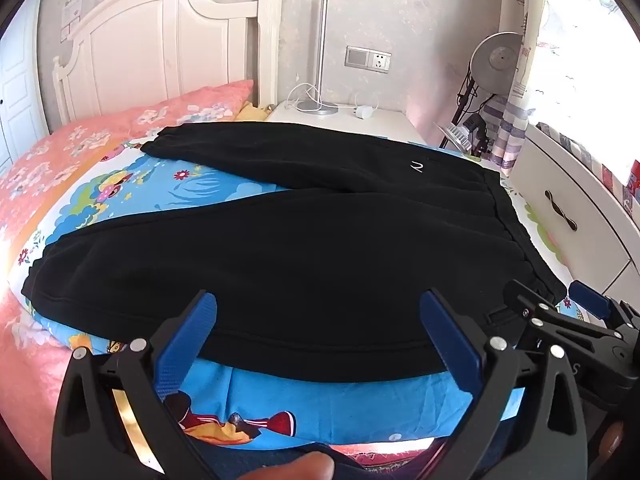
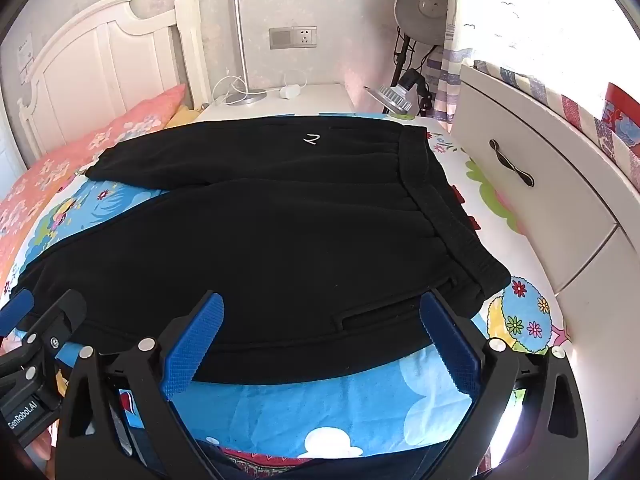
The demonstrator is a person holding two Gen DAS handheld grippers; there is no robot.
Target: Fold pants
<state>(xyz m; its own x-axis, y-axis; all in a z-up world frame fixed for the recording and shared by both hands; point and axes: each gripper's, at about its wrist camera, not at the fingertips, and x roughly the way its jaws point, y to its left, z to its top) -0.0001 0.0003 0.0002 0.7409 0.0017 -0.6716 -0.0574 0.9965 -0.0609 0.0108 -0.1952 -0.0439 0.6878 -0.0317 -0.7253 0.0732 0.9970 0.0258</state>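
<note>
Black pants [image 2: 280,240] (white "2"-like mark); neighbouring tongs [image 2: 24,308] read "GenRobot.AI".

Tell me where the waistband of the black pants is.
In both wrist views the waistband lies at the right end of the pants, on the cartoon sheet, beside the white drawer unit.

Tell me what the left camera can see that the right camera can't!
Only the left wrist view shows the far pant leg's cuff and a fingertip at the bottom edge. Only the right wrist view shows the flowery circle on the sheet by the waistband corner. Both show the black pants laid flat, the white headboard, the drawer handle, and both grippers open, left gripper and right gripper.
</note>
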